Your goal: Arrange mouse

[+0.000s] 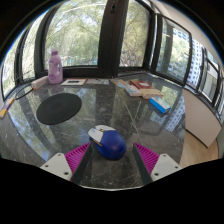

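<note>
A blue and white computer mouse point(108, 142) lies on the dark glossy table point(100, 110), just ahead of my fingers and between their tips, with a gap at each side. My gripper point(112, 155) is open, its pink pads point(78, 155) spread wide on either side of the mouse. A dark oval mouse mat point(57, 108) lies on the table beyond and to the left of the mouse.
A pink bottle point(55, 67) stands at the far left of the table. Books or boxes point(143, 89) lie at the far right, with a blue item point(160, 104) near the table's right edge. Large windows stand behind the table.
</note>
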### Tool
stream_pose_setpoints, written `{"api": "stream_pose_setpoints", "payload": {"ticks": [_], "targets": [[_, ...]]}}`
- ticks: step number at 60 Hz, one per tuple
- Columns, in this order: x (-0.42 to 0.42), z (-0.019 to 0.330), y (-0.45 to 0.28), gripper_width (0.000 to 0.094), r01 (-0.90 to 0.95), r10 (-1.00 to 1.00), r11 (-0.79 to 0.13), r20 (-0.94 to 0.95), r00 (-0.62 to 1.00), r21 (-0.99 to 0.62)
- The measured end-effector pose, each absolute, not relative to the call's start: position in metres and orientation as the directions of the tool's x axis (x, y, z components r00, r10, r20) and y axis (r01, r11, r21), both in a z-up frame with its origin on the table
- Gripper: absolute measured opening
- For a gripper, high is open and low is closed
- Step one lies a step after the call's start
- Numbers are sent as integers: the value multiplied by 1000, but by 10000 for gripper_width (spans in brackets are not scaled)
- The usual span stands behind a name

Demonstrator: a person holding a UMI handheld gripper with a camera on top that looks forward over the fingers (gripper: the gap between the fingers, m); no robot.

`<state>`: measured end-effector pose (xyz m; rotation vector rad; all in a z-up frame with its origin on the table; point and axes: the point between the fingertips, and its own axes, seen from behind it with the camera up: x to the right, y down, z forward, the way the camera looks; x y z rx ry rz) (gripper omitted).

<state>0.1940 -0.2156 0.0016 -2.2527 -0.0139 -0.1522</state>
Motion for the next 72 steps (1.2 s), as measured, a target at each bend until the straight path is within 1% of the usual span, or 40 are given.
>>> {"api": "stream_pose_setpoints", "payload": {"ticks": [5,13,16,19,21,22,25,30,41,44,50,55,60,67,72], "targets": [[197,-5,-199,856,67,-16,-638,99,995,-768],[206,-7,-172,843,53,-1,-628,70,998,-776],[208,-10,-162,819,43,-3,-629,57,998,-776],[212,-13,-155,763,27,-9,-631,42,999,-775],[213,-13,-154,702,21,-8,-634,34,999,-773],[212,-15,-152,662,19,-6,-636,31,1000,-772],[209,-15,-149,502,7,-1,-636,10,1000,-772],[213,-15,-148,486,26,-6,-634,39,999,-773],[213,-15,-146,377,20,-24,-634,46,999,-773],[214,-15,-147,362,7,-39,-634,41,998,-773],[217,-10,-149,361,-24,-83,-637,38,996,-770],[229,12,-141,362,-37,-140,-604,60,988,-796],[247,57,-125,361,-68,-217,-547,63,974,-834],[263,143,-88,363,-92,-307,-418,46,951,-904],[242,207,-61,363,-77,-309,-313,25,951,-947]]}}
